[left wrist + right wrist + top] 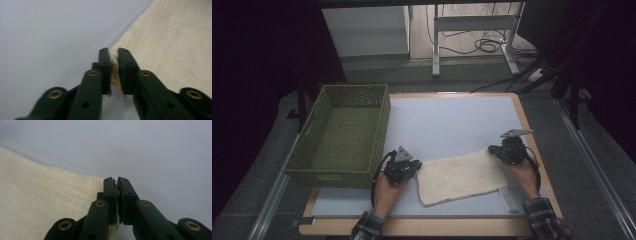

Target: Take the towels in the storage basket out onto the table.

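Cloth: a cream woven cloth (462, 177) lies flat on the surface (452, 120), near the front edge, between my two hands. Its long side runs from left to right and rises a little toward the right.
Left hand-held gripper: my left hand-held gripper (413, 167) is at the left end of the cloth. In the left gripper view (113, 62) the two black jaws stand close together and the edge of the cloth (175, 45) is pinched between them, so it is clamped on the cloth.
Right hand-held gripper: my right hand-held gripper (493, 150) is at the far right corner of the cloth. In the right gripper view (117, 185) the jaws are almost together, with a thin bit of the cloth corner between them; the rest of the cloth (42, 195) spreads to the left of them. It is clamped on the cloth too.
Label: a small white label (509, 199) hangs out at the front right corner of the cloth.
Basket: a green woven basket (343, 134) stands on the left part of the surface, just beside my left hand, apart from the cloth.
Sleeves: both of my forearms have checked sleeves (544, 216).
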Available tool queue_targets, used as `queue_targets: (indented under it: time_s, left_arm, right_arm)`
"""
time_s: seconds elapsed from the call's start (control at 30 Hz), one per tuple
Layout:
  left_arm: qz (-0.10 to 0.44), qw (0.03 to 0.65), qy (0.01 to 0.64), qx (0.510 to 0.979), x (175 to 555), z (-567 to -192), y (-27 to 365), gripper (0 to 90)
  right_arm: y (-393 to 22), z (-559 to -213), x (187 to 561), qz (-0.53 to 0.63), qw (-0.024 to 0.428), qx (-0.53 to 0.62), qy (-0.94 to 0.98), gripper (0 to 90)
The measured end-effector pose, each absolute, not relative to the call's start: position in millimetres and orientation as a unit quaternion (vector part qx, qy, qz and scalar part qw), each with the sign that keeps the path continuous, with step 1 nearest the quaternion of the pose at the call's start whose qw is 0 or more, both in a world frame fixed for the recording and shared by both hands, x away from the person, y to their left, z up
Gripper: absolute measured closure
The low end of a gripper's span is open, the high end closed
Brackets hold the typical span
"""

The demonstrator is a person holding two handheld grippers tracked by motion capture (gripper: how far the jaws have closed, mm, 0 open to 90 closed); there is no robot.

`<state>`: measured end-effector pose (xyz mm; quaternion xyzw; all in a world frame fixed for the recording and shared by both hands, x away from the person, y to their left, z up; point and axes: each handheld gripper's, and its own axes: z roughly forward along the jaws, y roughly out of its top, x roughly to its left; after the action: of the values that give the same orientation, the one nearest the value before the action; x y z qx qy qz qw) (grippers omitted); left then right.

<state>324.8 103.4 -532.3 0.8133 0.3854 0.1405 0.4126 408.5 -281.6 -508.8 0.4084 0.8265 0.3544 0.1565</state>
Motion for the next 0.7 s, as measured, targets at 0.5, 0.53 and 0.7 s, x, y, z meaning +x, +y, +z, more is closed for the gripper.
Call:
queue_targets:
  time_s: [0.5,0.53,0.7]
  left_arm:
    - [0.161,0.374,0.427,0.807,344,-545,101,36.9]
    - [0.152,0.377,0.432,0.805,346,-545,103,36.7]
    - [0.152,0.376,0.428,0.808,346,-545,103,35.1]
  right_arm:
    - [-292,-504,387,0.382,0.136,0.416,0.814,55.7]
    - [-291,-505,383,0.382,0.137,0.414,0.815,54.5]
    - [-285,-505,369,0.379,0.135,0.4,0.823,50.2]
